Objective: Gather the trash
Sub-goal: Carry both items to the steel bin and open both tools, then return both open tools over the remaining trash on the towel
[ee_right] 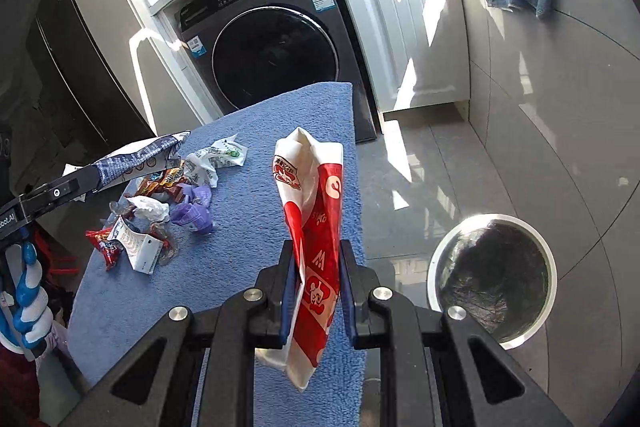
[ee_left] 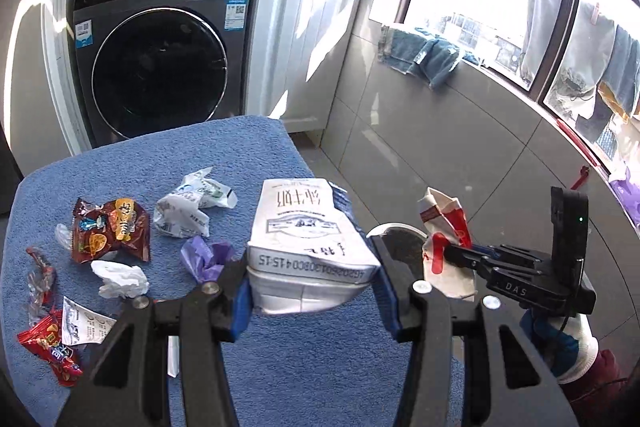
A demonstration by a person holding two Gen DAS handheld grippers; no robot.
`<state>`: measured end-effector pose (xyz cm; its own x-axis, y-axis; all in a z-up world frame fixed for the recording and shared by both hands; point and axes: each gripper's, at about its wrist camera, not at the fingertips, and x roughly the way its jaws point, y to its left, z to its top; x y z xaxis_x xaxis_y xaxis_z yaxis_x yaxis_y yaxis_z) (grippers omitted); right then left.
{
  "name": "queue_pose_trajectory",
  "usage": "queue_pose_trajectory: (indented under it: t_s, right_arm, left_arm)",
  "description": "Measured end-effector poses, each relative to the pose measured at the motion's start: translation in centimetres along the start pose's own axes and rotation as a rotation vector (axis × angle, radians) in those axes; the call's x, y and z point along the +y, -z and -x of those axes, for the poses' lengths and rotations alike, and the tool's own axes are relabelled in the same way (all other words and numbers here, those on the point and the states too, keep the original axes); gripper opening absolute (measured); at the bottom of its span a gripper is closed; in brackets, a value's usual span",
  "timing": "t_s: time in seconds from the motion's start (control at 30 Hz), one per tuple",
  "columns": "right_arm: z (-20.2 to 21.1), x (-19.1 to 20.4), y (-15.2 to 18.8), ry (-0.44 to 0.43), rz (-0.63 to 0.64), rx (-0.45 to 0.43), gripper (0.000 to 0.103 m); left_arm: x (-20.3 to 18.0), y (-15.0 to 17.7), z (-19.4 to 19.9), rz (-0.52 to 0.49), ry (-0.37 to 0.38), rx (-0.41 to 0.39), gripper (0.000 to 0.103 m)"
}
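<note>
The left gripper (ee_left: 314, 293) was clamped on a white carton (ee_left: 308, 239) above the table's (ee_left: 248, 143) near right edge. The right gripper (ee_right: 318, 291) pinched a red-and-white wrapper (ee_right: 316, 227) over that edge, near a bin (ee_right: 494, 273) on the floor. Wrappers (ee_left: 110, 229) lay along the left edge. A washer (ee_left: 160, 59) stood beyond.
</note>
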<state>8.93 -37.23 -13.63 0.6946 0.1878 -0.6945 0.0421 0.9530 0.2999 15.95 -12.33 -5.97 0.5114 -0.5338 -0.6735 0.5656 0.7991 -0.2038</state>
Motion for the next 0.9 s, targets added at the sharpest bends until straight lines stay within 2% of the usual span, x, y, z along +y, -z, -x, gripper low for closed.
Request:
queue_pose_trajectory:
  t_s: [0.2,0.4,0.43,0.5,0.53,0.67,0.8,0.9]
  right_arm:
    - [-1.5,-9.2,-0.4,0.147,-0.099,0.020,0.019]
    - [-4.0,-14.5,-0.7,0.229,-0.150,0.041,0.024]
    - [-4.4,-15.2,-0.8,0.238,-0.158,0.044,0.028]
    - [-4.8,-16.3,-0.8,0.262,-0.172,0.038,0.056]
    - [-4.8,-16.6,-0.8,0.277,-0.174,0.035,0.059]
    - [-3.9,-17.4,-0.4,0.306,-0.183,0.021,0.059]
    - [-2.0,-17.0,-0.5,0.321,-0.167,-0.007,0.059]
    - [0.2,-15.9,-0.8,0.314,-0.157,-0.056,0.059]
  left_arm:
    - [-8.7,-2.6,-9.6,-0.054,0.138,0.098,0.048]
    - [-14.8,-4.2,-17.3,-0.081,0.203,0.172,0.050]
    - [-15.4,-4.4,-18.4,-0.073,0.216,0.189,0.051]
    - [-16.2,-4.6,-20.1,-0.048,0.241,0.209,0.060]
    - [-16.5,-4.8,-20.5,-0.044,0.239,0.212,0.065]
    - [-17.0,-5.1,-20.1,-0.046,0.241,0.194,0.066]
    - [-16.4,-5.3,-16.5,-0.081,0.198,0.116,0.066]
    - [-15.1,-5.3,-13.6,-0.071,0.138,0.054,0.066]
